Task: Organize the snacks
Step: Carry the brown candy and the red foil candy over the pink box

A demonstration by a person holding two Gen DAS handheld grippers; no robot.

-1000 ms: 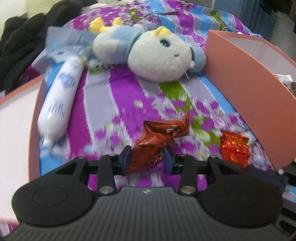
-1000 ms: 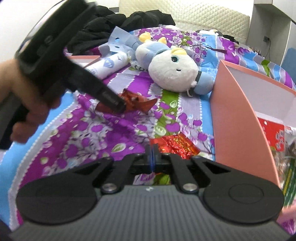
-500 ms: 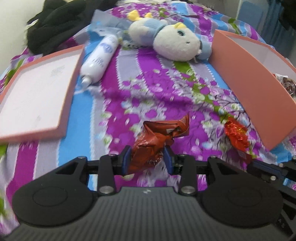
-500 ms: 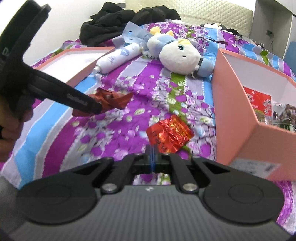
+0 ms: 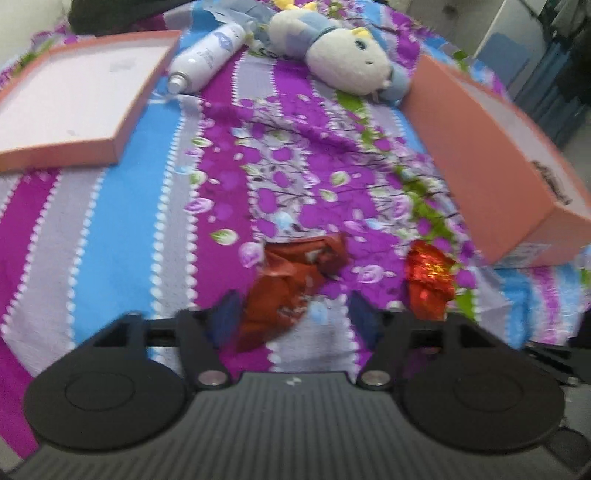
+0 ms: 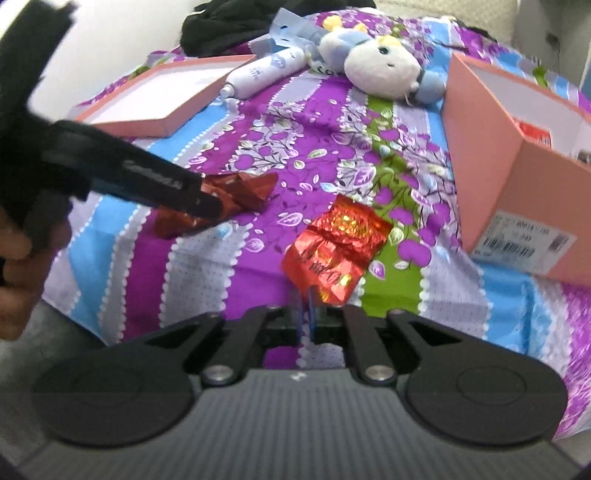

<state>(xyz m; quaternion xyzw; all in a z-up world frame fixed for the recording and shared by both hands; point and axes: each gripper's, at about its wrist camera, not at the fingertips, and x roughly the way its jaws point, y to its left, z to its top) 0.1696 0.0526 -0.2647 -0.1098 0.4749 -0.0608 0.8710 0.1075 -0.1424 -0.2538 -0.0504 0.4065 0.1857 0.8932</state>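
Note:
A crumpled brown-red snack wrapper (image 5: 288, 291) lies on the flowered bedspread between the pads of my left gripper (image 5: 291, 314). Its jaws are opening and stand wide, and the pads do not press on the wrapper. In the right wrist view one dark left finger (image 6: 159, 177) reaches over the same wrapper (image 6: 243, 192). A shiny red foil snack (image 6: 336, 251) lies just ahead of my right gripper (image 6: 304, 317). Those jaws are opening with a narrow gap, and nothing shows between the pads. The red snack (image 5: 428, 280) also lies right of the brown one.
An open pink box (image 6: 491, 155) stands at the right with packets (image 6: 535, 134) inside. Its pink lid (image 5: 74, 107) lies at the left. A white bottle (image 5: 207, 59), a plush toy (image 5: 347, 59) and black clothes (image 6: 221, 29) lie farther back. A hand (image 6: 14, 258) grips the left tool.
The left jaws spread apart and let go of the brown wrapper, which now rests on the bedspread. The right jaws parted slightly. Both views drew back towards the near edge of the bed.

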